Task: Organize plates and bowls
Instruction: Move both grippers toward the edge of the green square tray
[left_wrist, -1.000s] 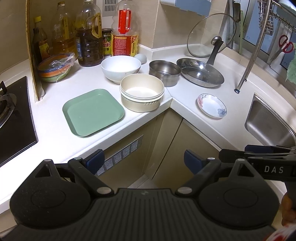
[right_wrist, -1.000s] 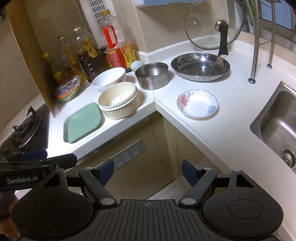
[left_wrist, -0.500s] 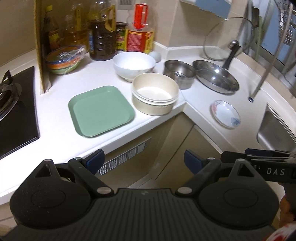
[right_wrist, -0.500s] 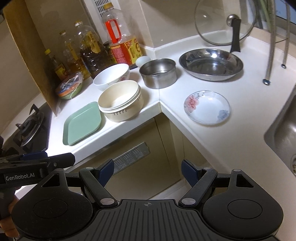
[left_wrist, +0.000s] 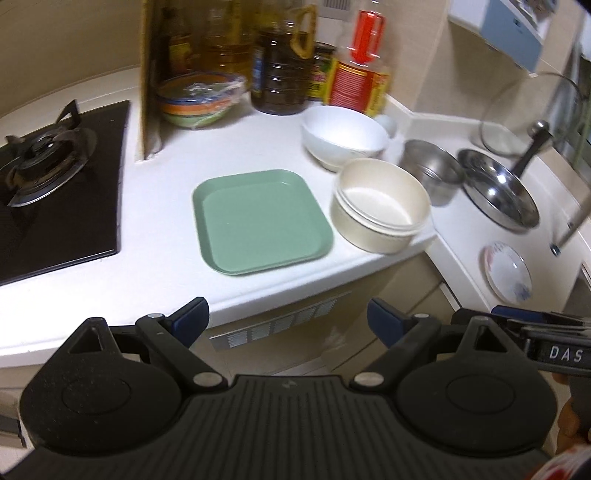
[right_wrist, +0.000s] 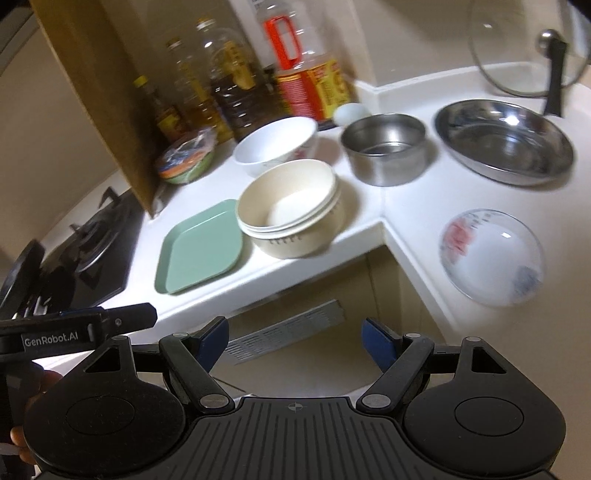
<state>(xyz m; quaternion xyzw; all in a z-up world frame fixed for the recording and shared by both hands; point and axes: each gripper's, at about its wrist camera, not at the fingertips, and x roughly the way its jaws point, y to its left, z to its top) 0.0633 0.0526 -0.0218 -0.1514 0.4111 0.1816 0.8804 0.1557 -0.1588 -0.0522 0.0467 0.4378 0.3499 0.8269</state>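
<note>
A green square plate (left_wrist: 260, 221) (right_wrist: 199, 245) lies on the white counter. Right of it stand stacked cream bowls (left_wrist: 382, 205) (right_wrist: 291, 210). Behind them is a white bowl (left_wrist: 345, 136) (right_wrist: 277, 144). A steel bowl (left_wrist: 432, 171) (right_wrist: 384, 147), a steel pan (left_wrist: 498, 192) (right_wrist: 504, 142) and a floral dish (left_wrist: 508, 271) (right_wrist: 491, 256) sit further right. My left gripper (left_wrist: 286, 319) is open and empty, in front of the counter edge below the green plate. My right gripper (right_wrist: 293, 336) is open and empty, below the counter corner.
A gas stove (left_wrist: 48, 162) is at the left, behind a cardboard divider (left_wrist: 149, 77). Oil bottles (left_wrist: 282, 55) and a wrapped colourful bowl (left_wrist: 201, 98) stand at the back wall. A glass lid (right_wrist: 524, 48) leans at the back right. Cabinet doors (right_wrist: 314, 291) are below the counter.
Both grippers have moved closer to the counter and swung left. The green plate and cream bowls now sit larger and more central. Both grippers stay open.
</note>
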